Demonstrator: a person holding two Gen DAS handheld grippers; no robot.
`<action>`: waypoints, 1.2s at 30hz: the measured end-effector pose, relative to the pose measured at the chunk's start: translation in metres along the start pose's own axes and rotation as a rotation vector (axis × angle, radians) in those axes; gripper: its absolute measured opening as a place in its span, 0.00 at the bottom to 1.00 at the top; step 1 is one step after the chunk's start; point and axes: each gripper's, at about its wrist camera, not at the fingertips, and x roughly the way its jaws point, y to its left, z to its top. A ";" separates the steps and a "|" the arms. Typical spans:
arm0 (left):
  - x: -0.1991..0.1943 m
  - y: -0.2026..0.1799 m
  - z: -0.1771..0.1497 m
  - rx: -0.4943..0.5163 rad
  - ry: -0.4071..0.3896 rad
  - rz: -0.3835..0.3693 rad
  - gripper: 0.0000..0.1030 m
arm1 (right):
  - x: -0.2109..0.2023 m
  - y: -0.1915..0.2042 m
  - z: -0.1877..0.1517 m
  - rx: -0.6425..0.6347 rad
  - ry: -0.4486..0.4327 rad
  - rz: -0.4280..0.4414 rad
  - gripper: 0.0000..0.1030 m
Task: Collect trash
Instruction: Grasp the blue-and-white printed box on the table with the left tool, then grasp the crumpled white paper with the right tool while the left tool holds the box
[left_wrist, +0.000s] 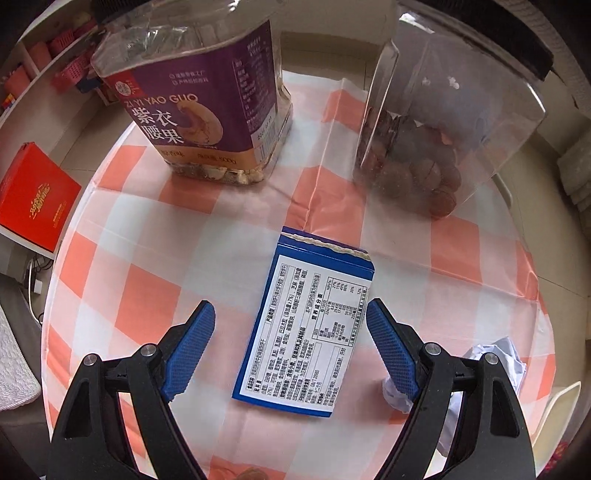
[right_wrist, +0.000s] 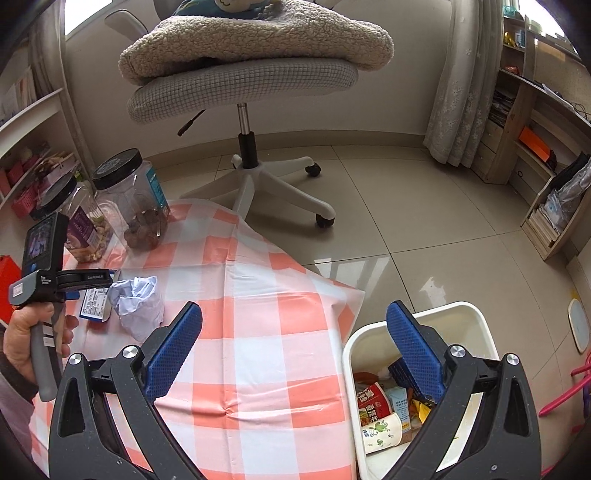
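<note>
A flat blue and white snack packet (left_wrist: 303, 328) lies label up on the checked tablecloth (left_wrist: 236, 221). My left gripper (left_wrist: 290, 314) is open, its blue pads on either side of the packet's near half, just above it. A crumpled white paper ball (left_wrist: 491, 365) lies to the right, partly behind the right finger. In the right wrist view the packet (right_wrist: 94, 304) and paper ball (right_wrist: 138, 306) lie at the left, by the left gripper's handle (right_wrist: 44, 280). My right gripper (right_wrist: 293, 328) is open and empty, over the table edge beside the white trash bin (right_wrist: 476, 317) holding several wrappers.
A cashew jar (left_wrist: 199, 99) and a clear jar of nuts (left_wrist: 436, 133) stand at the table's far side. A red box (left_wrist: 33, 192) lies on a shelf at left. An office chair (right_wrist: 255, 92) with a blanket stands beyond the table on the tiled floor.
</note>
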 end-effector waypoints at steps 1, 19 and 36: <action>0.005 0.002 -0.001 0.000 0.005 -0.006 0.78 | 0.000 0.006 -0.001 -0.013 -0.007 0.012 0.93; -0.059 0.124 -0.079 0.061 -0.123 -0.059 0.57 | 0.077 0.143 -0.027 -0.243 0.050 0.370 0.93; -0.100 0.144 -0.085 0.021 -0.168 -0.041 0.57 | 0.084 0.141 -0.046 -0.124 0.123 0.388 0.43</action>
